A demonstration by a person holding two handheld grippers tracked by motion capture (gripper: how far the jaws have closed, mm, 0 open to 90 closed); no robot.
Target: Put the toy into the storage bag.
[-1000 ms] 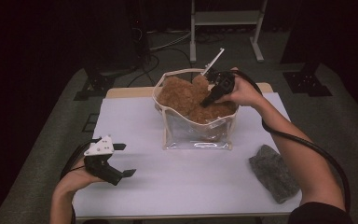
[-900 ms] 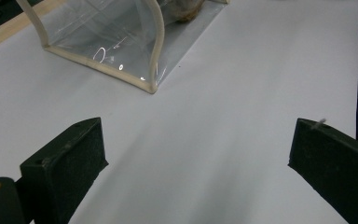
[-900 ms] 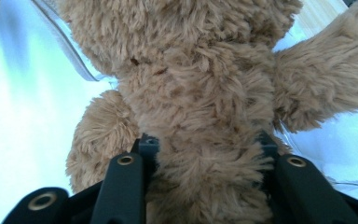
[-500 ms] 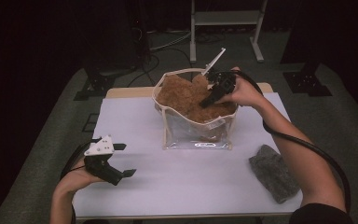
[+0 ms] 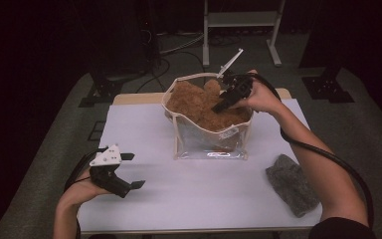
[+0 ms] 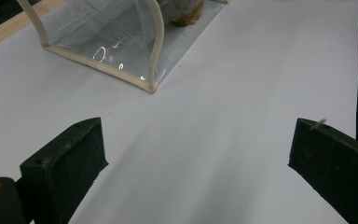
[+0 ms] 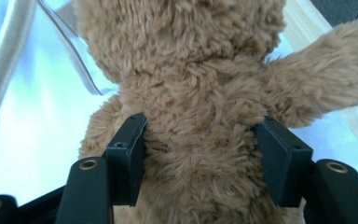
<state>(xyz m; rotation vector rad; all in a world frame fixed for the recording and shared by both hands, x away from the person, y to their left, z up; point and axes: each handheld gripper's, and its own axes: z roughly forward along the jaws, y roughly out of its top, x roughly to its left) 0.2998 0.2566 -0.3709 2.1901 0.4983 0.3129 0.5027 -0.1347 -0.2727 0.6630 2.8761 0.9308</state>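
Dim all round the white table (image 5: 199,199), brightly lit from above. Soft glare on the clear bag (image 5: 209,144) at its front panel. Faint shadows beside the bag. Close fur of the plush bear (image 7: 191,93) slightly soft.

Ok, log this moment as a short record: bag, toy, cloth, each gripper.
bag: clear pouch with cream trim, upright mid-table
toy: brown plush bear inside the pouch
cloth: grey cloth on the table's right, apart from the pouch
right gripper: in the pouch mouth, jaws just been opening, the bear between them
left gripper: open over bare table
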